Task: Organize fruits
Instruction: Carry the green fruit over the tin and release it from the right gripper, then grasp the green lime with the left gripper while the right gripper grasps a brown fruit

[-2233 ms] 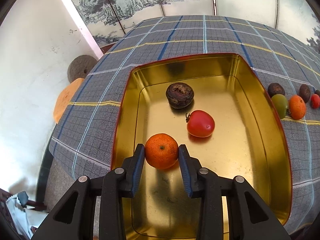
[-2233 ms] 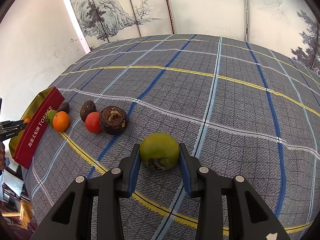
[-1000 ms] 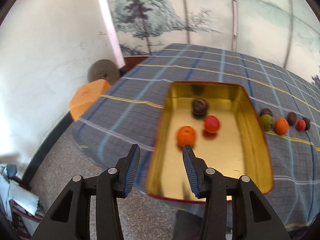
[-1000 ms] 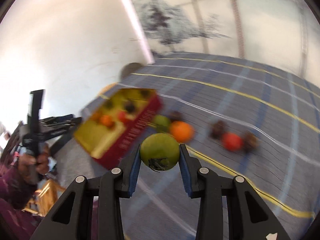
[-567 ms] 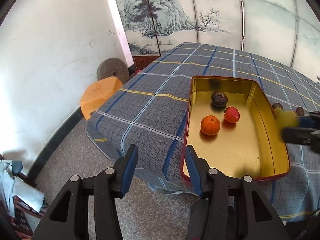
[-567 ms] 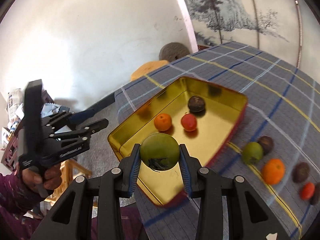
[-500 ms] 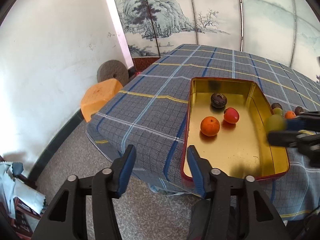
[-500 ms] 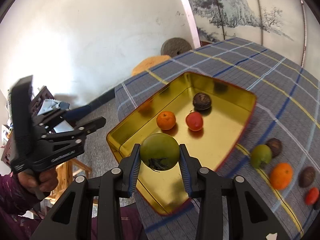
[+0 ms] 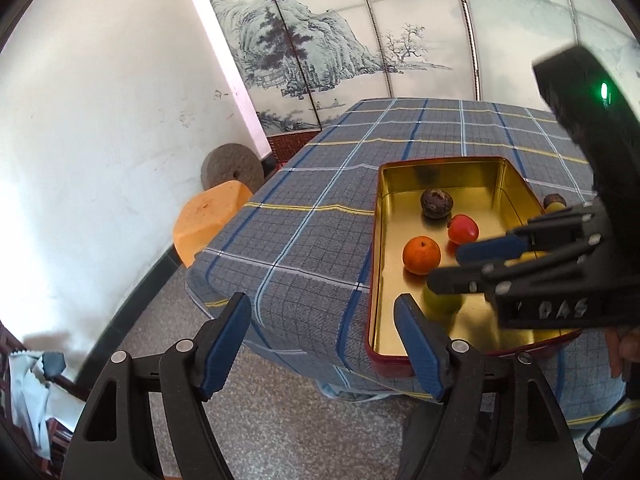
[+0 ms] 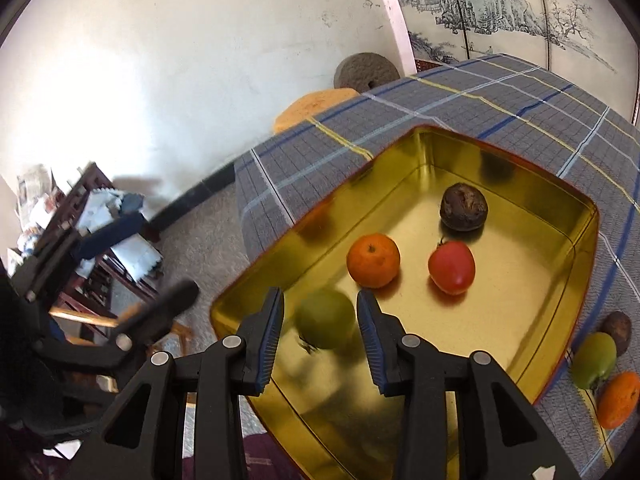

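The green fruit (image 10: 326, 324) sits between the pads of my right gripper (image 10: 320, 320), low over the near end of the gold tin (image 10: 520, 184). It looks blurred and the pads stand just off its sides, so I judge it is dropping free as my jaws are opening. It is nearly round, with no real long axis; its dark stem end (image 10: 308, 347) faces down and toward me. I aim for the bare near end so it does not knock the orange (image 10: 373, 260), the red fruit (image 10: 452, 266) and the dark brown fruit (image 10: 464, 207) lying further in. Outside the tin's right wall, another green fruit (image 10: 593, 360) and an orange one (image 10: 618, 400) wait on the checked cloth (image 10: 500, 96). My left gripper (image 9: 322, 336) hangs off the table edge, holding nothing, jaws opening wide, clear of my way
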The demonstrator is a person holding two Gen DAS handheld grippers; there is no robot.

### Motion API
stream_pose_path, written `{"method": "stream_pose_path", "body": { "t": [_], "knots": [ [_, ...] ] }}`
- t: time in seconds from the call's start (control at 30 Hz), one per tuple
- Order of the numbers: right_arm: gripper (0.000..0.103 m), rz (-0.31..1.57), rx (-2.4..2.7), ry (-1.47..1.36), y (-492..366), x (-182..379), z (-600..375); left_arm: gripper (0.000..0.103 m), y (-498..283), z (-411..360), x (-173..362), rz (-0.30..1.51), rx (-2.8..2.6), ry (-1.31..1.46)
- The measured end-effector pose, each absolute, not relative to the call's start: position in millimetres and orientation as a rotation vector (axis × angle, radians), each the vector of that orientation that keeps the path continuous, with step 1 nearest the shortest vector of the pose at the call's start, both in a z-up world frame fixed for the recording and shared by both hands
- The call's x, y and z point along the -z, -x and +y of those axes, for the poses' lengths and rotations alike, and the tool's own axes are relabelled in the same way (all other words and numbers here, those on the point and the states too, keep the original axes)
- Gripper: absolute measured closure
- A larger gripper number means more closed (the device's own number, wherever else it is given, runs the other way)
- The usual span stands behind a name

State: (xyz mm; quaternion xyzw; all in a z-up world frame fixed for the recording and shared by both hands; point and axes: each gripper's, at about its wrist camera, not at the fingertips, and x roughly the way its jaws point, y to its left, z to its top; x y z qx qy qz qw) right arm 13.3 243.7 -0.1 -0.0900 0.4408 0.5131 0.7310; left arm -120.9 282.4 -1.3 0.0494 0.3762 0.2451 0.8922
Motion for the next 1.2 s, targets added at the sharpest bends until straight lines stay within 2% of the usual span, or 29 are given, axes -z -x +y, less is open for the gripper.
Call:
{"method": "stream_pose_path", "body": {
  "t": [0.1, 0.27, 0.53, 0.73, 0.9, 1.1, 1.2],
  "knots": [
    [0.048, 0.939, -1.133, 0.138, -15.2, -10.7, 233.9, 0.027, 119.7, 279.5, 2.3, 0.785, -0.511, -0.124],
    [0.042, 0.875, -1.085, 0.058, -12.4, -28.3, 185.6, 0.024, 117.0, 271.2, 4.0, 0.795, -0.495, -0.142],
    [0.017, 0.811, -0.786, 0.010, -6.1, -23.7, 40.1, 0.024, 108.0, 246.3, 2.9, 0.810, -0.407, -0.179],
    [0.016, 0.854, -0.346, 0.191, -15.5, 4.6, -75.6, 0.024, 87.5, 204.2, -13.3, 0.797, -0.172, -0.244],
    [0.015, 0.877, -0.246, 0.124, -10.3, 21.1, -136.1, 0.025, 51.4, 159.7, -26.5, 0.794, 0.081, -0.343],
    [0.009, 0.871, -0.289, 0.082, -3.8, 27.4, -146.1, 0.033, -16.2, 120.4, -18.7, 0.904, 0.263, -0.424],
    [0.009, 0.862, -0.318, 0.072, -0.6, 28.1, -146.5, 0.042, -51.2, 110.4, -3.1, 0.989, 0.324, -0.446]
  ]
}}
